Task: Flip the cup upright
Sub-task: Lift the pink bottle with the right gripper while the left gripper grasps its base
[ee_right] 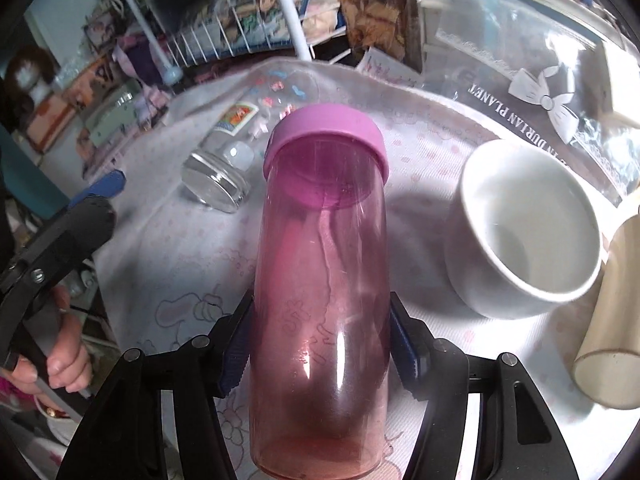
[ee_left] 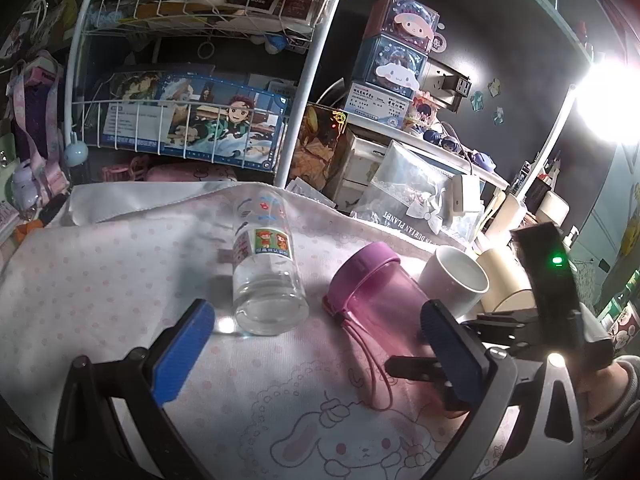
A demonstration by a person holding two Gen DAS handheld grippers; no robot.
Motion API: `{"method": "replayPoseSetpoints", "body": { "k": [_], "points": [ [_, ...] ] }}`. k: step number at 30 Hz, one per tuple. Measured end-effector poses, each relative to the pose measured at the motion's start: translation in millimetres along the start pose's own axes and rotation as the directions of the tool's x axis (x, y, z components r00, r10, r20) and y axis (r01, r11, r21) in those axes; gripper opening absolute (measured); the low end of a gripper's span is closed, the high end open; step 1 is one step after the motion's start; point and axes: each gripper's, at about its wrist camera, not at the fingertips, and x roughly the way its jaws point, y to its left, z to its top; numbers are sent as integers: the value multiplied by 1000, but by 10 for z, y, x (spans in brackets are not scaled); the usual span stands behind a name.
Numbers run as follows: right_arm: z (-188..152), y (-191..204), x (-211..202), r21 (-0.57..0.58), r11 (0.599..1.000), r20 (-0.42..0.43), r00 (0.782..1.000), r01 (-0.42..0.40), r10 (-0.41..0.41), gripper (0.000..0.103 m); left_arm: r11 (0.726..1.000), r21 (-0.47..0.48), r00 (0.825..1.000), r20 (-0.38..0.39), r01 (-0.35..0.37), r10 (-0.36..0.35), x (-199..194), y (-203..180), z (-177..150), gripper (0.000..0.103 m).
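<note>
A translucent pink plastic cup with a purple screw lid is seen lying on its side on a white cloth printed with pink dots and cartoon rabbits, its lid end pointed away from the right wrist camera. The cup is gripped by the right gripper: its two blue-padded fingers are pressed against opposite sides of the cup's body near the base, so the jaws are closed onto it. A thin pink carrying strap is seen trailing from the cup's collar onto the cloth in the left wrist view.

The left gripper is held above the cloth with its blue-padded fingers spread wide, and nothing is held between them. Its right-hand finger is seen just in front of the pink cup's body, though contact cannot be judged.

A clear glass tumbler with cartoon stickers is seen lying on its side to the left of the pink cup, its thick base turned toward the cameras. A white ceramic mug is seen on the other side of the pink cup, its mouth tilted toward the camera. A cream-coloured cylinder lies just beside the mug. A white wire rack is seen behind the cloth.
</note>
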Motion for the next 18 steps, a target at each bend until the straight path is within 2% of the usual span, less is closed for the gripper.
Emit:
{"method": "replayPoseSetpoints", "body": {
  "k": [2,8,15,18],
  "points": [
    [39,17,68,-12,1000,-21,1000,23,-23,58,1000,2,1000,0,-4,4,2,4,-1,102],
    [88,7,92,-17,1000,17,1000,24,-23,56,1000,2,1000,0,-17,17,-9,22,-2,102],
    [1,-14,-213,28,999,181,983,-18,12,56,1000,18,1000,8,-8,8,-37,-27,30,102],
    [-62,6,-398,29,999,250,968,-26,18,56,999,21,999,10,38,-38,-57,-93,67,102]
  ]
}}
